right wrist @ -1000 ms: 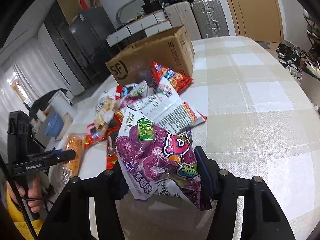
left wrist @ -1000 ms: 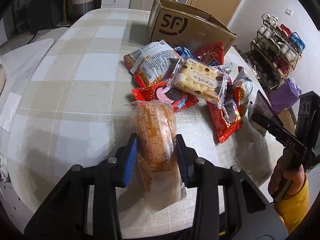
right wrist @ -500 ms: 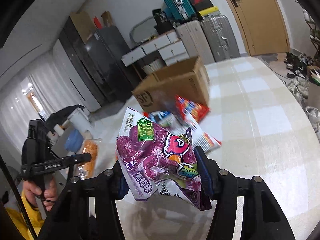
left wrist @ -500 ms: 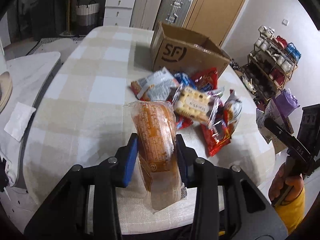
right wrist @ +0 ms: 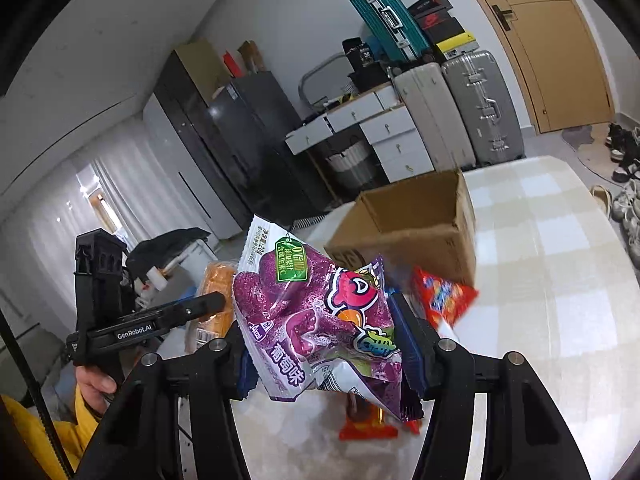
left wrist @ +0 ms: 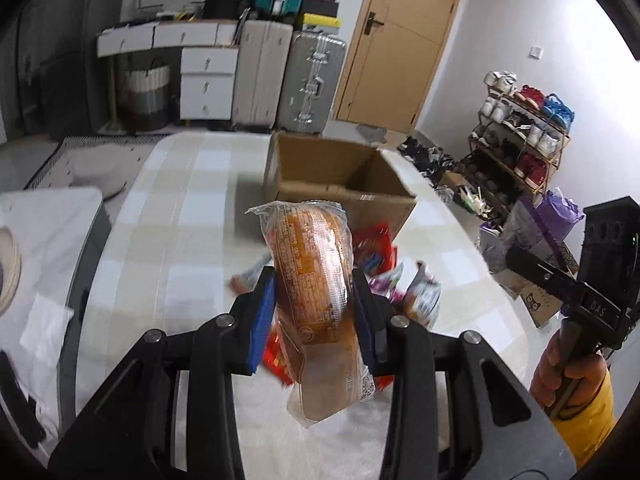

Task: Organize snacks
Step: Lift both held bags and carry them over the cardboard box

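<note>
My left gripper (left wrist: 314, 314) is shut on an orange bread pack in clear wrap (left wrist: 314, 280), held upright above the table. My right gripper (right wrist: 326, 344) is shut on a purple grape candy bag (right wrist: 316, 320), also lifted. An open cardboard box (left wrist: 340, 184) stands on the checked table beyond both; it also shows in the right wrist view (right wrist: 416, 224), and what shows of its inside looks empty. Red snack packs (left wrist: 370, 246) lie below, mostly hidden by the bread. A red pack (right wrist: 440, 296) lies beside the box. The bread pack (right wrist: 214, 300) and left gripper show at the left of the right wrist view.
The checked table (left wrist: 180, 216) has a rounded edge at the left. A white side surface (left wrist: 44, 232) stands left of it. Suitcases (left wrist: 308, 80) and drawers (left wrist: 204, 80) stand behind. A shoe rack (left wrist: 520, 136) is at the right.
Both grippers have risen with their packs and tilted up. The snack pile has dropped low in view and the box's open top now shows.
</note>
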A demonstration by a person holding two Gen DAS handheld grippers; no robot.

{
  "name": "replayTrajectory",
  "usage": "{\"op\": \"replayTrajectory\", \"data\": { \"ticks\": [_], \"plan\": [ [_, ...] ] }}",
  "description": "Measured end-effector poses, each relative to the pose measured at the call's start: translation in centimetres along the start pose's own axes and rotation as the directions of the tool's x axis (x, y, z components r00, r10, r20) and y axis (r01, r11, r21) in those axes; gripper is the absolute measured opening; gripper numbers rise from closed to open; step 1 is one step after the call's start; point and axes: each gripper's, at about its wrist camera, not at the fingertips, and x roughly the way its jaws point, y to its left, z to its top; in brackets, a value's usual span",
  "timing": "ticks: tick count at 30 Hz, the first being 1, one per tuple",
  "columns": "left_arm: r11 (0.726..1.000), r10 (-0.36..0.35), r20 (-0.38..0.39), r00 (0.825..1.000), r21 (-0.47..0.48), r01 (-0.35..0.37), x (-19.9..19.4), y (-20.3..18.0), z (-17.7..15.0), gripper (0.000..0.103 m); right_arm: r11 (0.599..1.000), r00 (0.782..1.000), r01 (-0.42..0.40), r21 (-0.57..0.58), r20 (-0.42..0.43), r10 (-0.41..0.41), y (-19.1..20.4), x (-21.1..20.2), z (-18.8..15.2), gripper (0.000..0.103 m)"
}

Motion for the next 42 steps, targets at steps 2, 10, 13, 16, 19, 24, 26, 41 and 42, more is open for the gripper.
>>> {"op": "replayTrajectory", "data": {
  "ticks": [2, 10, 13, 16, 19, 24, 26, 41, 42],
  "plan": [
    [1.000, -0.011, 0.007, 1.000, 0.011, 0.011, 0.2, -0.6, 1.3, 0.033, 1.000, 1.000, -0.007, -0.008, 0.006, 0.007, 0.0, 0.5, 1.1, 0.058],
    [0.999, -0.028, 0.023, 0.999, 0.038, 0.027, 1.8, -2.4, 6.3, 0.033, 0.999, 1.000, -0.023, -0.028, 0.002, 0.023, -0.4, 3.1, 4.8, 0.058],
    [0.999, -0.030, 0.026, 0.999, 0.044, 0.029, 2.7, -2.9, 8.3, 0.033, 0.999, 1.000, -0.026, -0.029, -0.003, 0.026, -0.9, 4.4, 6.1, 0.058],
    [0.999, -0.034, 0.026, 0.999, 0.044, 0.033, 3.7, -3.1, 10.0, 0.033, 0.999, 1.000, -0.029, -0.030, -0.006, 0.029, -1.4, 5.7, 7.5, 0.058],
    [0.999, -0.037, 0.027, 0.999, 0.037, 0.036, 5.1, -3.1, 12.0, 0.033, 0.999, 0.999, -0.030, -0.027, -0.011, 0.030, -2.1, 7.2, 8.9, 0.058],
    [0.999, -0.032, 0.002, 0.999, 0.038, 0.032, 8.6, -3.0, 15.0, 0.033, 1.000, 0.999, -0.026, -0.005, -0.035, 0.026, -3.6, 10.0, 10.7, 0.058],
    [0.999, -0.032, -0.011, 0.999, 0.038, 0.033, 10.4, -2.9, 16.1, 0.033, 1.000, 0.999, -0.027, 0.002, -0.044, 0.027, -4.2, 11.1, 11.3, 0.058],
    [1.000, -0.015, -0.143, 0.990, 0.005, 0.016, 25.5, -0.1, 20.4, 0.033, 0.997, 0.989, 0.019, 0.080, -0.145, -0.008, -9.5, 18.5, 12.6, 0.058],
    [1.000, -0.015, -0.152, 0.988, 0.002, 0.015, 26.5, 0.0, 20.5, 0.033, 0.996, 0.988, 0.025, 0.084, -0.154, -0.012, -9.8, 18.9, 12.5, 0.058]
  ]
}}
